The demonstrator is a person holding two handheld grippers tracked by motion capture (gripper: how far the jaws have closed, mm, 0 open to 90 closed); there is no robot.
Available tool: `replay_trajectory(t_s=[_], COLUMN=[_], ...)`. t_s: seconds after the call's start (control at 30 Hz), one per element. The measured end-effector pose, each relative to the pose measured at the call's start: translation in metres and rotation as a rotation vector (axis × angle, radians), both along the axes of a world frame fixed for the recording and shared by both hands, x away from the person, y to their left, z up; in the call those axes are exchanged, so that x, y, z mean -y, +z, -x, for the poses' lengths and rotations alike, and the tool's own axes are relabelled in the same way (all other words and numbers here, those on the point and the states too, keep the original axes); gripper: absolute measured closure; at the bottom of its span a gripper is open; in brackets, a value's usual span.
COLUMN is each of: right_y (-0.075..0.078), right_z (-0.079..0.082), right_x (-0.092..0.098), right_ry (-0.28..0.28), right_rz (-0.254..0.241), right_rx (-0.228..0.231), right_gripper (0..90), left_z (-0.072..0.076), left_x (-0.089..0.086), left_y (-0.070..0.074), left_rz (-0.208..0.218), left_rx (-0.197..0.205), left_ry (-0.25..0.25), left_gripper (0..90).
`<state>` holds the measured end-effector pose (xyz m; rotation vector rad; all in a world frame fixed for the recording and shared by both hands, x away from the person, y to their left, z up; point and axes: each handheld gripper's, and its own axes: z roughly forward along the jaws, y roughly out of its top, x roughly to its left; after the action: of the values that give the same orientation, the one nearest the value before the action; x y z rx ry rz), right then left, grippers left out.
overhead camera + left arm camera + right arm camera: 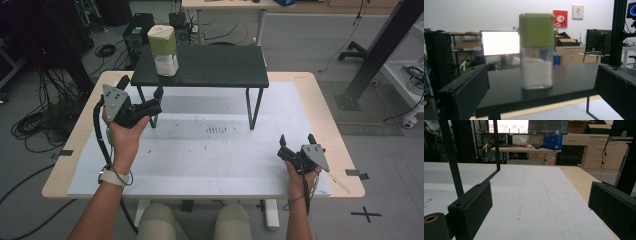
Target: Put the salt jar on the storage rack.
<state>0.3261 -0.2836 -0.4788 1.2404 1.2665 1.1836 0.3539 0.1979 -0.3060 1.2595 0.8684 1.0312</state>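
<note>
Standing upright at the upper left of the high view, on the left end of the black shelf [210, 65], the green-capped shaker [163, 49] is half full of white powder, so probably light, rigid and slick-walled. Both the left gripper [141, 90] and right gripper [297, 140] are spread, pinching nothing. A hold across the clear body under the cap looks safest.

On the raised shelf [210, 67], at its left end — a jar [163, 50], upright; shelf toward the table's [310, 95] far edge.
</note>
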Motion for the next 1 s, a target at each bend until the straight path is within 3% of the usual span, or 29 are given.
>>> replay_trajectory(t_s=[0.17,0.43,0.5,0.53,0.8,1.0], right_y=[0.000,0.000,0.000,0.000,0.000,0.000], right_z=[0.000,0.000,0.000,0.000,0.000,0.000], right_x=[0.000,0.000,0.000,0.000,0.000,0.000], right_ry=[0.000,0.000,-0.001,-0.001,-0.004,-0.005], right_rz=[-0.001,0.001,0.001,0.002,0.003,0.005], right_rx=[-0.001,-0.003,-0.004,-0.004,-0.002,-0.003], right_gripper=[5.5,5.5,5.5,5.5,5.5,5.5], left_z=[0.004,0.006,0.006,0.007,0.011,0.013], left_x=[-0.006,-0.020,-0.022,-0.026,-0.038,-0.042], left_y=[-0.018,-0.050,-0.054,-0.065,-0.101,-0.125], left_rz=[-0.012,0.024,0.034,0.044,0.018,0.027], left_rx=[-0.019,-0.096,-0.100,-0.090,-0.129,-0.156], left_ry=[0.000,0.010,0.003,0.001,0.029,0.041], left_gripper=[0.2,0.6,1.3,1.5,1.2,1.1])
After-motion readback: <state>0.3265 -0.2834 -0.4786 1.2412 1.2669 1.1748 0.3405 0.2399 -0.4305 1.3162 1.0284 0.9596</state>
